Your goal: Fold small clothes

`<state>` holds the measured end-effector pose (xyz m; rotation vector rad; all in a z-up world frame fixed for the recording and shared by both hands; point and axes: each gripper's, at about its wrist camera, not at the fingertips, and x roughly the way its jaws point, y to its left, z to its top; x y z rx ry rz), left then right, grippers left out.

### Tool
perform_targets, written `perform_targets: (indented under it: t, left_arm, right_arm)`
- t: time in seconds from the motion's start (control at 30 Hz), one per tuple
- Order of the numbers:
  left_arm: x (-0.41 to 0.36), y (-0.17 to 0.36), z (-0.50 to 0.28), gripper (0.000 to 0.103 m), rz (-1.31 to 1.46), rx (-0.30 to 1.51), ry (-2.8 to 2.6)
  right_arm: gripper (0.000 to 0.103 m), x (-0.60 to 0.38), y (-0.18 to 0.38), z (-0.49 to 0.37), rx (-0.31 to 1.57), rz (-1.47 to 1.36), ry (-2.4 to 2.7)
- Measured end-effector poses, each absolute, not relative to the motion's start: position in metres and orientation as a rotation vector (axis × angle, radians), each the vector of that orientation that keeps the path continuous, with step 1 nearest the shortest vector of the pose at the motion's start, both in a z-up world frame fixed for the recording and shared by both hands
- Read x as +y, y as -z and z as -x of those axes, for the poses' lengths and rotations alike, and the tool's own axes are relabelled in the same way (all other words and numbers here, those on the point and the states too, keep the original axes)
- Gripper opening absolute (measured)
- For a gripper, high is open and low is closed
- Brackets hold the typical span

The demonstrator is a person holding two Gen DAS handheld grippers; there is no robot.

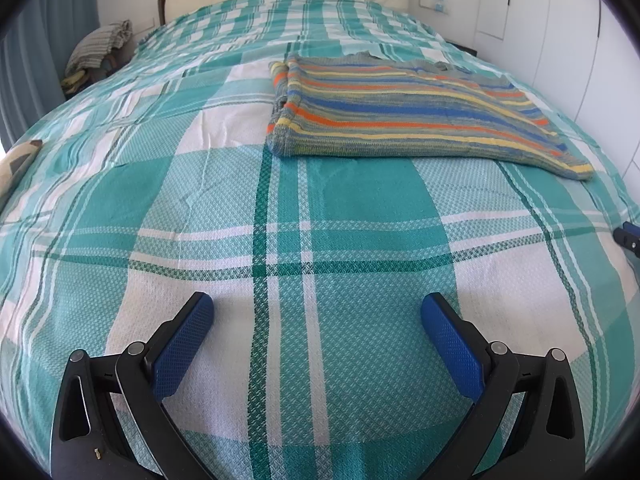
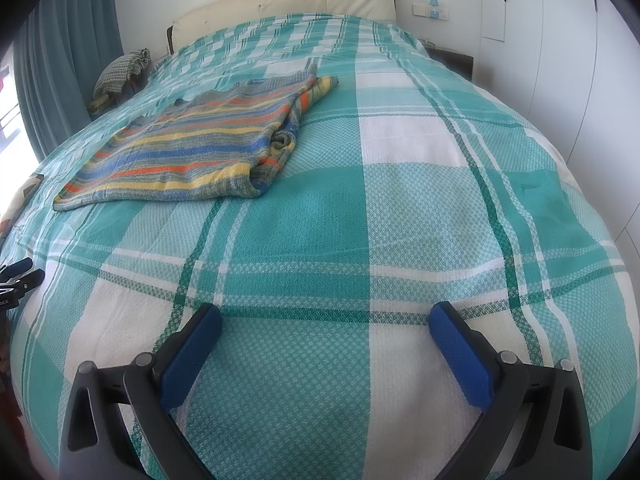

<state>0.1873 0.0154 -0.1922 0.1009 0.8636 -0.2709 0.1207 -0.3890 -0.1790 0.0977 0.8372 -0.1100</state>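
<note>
Both tongs (image 1: 317,312) (image 2: 326,322) gape empty, folded striped garment (image 1: 404,114) beyond.

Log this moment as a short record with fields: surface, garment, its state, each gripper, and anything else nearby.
surface: bed with teal and white checked bedspread
garment: striped knitted sweater, lying flat on the bedspread
garment state: partly folded, with a layer doubled over along one side
left gripper: open, empty, above the bedspread, apart from the sweater
right gripper: open, empty, above the bedspread, apart from the sweater
nearby: cream headboard; blue curtain; bundle of cloth beside the bed
</note>
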Motion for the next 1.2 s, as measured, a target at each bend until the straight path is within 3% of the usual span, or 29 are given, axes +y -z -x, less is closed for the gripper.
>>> perform_targets:
  t: [0.9, 1.0, 1.2]
  left_arm:
    - [0.014, 0.189, -0.186, 0.103, -0.12, 0.877, 0.259]
    - [-0.002, 0.168, -0.177, 0.101, -0.262, 0.908, 0.237]
    - [-0.085, 0.105, -0.156, 0.101, -0.296, 0.737, 0.543]
  right_arm:
    - [0.103, -0.389, 0.179, -0.121, 0.838, -0.097, 0.11]
    - [0.103, -0.386, 0.178, -0.124, 0.851, -0.08, 0.119]
    - [0.102, -0.397, 0.146, -0.141, 0.913, -0.126, -0.012]
